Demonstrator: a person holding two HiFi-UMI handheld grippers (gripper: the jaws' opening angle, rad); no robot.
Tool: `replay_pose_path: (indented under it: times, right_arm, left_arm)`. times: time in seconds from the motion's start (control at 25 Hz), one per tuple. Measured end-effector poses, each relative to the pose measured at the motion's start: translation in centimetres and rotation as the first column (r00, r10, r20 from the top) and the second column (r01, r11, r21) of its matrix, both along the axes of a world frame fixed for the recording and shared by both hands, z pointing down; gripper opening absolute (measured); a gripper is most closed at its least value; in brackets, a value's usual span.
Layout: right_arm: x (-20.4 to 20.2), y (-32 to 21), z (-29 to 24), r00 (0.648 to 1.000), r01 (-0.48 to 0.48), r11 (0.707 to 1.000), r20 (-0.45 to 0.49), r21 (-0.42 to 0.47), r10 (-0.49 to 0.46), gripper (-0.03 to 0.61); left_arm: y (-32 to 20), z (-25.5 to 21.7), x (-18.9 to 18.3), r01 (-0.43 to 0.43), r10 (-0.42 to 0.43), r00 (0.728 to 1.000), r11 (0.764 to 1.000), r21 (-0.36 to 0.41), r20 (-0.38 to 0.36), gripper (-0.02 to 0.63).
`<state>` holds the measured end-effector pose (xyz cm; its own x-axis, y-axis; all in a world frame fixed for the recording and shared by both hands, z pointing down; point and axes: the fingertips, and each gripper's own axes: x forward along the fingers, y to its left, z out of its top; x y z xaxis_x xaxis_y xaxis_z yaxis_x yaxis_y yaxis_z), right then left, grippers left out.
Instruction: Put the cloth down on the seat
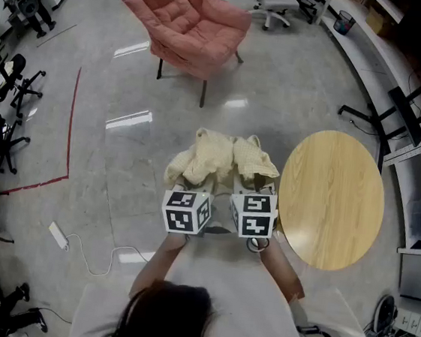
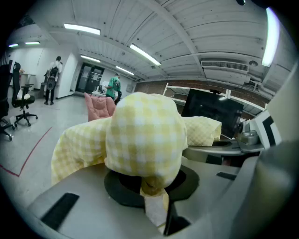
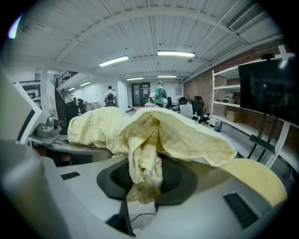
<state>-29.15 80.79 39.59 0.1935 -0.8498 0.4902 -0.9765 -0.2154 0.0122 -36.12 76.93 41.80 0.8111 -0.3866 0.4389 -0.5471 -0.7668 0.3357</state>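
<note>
We hold the cloth [image 1: 223, 160] bunched, left gripper [image 2: 155, 207] and right gripper [image 3: 140, 191] both clamped on its folds, well short of the chair [image 1: 189, 22]. Soft, light, floppy (it'll sag), so edge pinches should suffice.

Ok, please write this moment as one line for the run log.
left hand-held gripper: shut on cloth | right hand-held gripper: shut on cloth | cloth: bunched, off the floor | chair: ahead, bare

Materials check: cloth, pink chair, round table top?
Cloth: thin woven fabric, likely cotton, matte; yellow-white gingham weave, soft folds. Pink chair: padded quilted upholstery, matte; dark legs, probably metal. Round table top: wood or wood-look laminate; visible grain, slight sheen.
</note>
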Motion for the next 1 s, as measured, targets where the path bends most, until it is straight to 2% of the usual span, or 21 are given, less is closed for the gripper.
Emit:
replay_pose_path:
  times: [0.56, 1.0]
  right_arm:
    - [-0.3, -1.1, 1.0, 0.998, 0.032, 0.999, 0.058, -0.001, -0.032, 0.129]
    - [2.1, -4.9, 1.4, 0.999, 0.011, 1.0, 0.047, -0.003, -0.011, 0.129]
  left_arm:
    - [-1.1, 1.1, -0.5, 0.024, -0.024, 1.0, 0.999, -0.03, 0.0, 0.088]
    - [-5.0, 1.5, 1.9, 0.002, -0.001, 1.0, 1.0, -0.03, 0.008, 0.087]
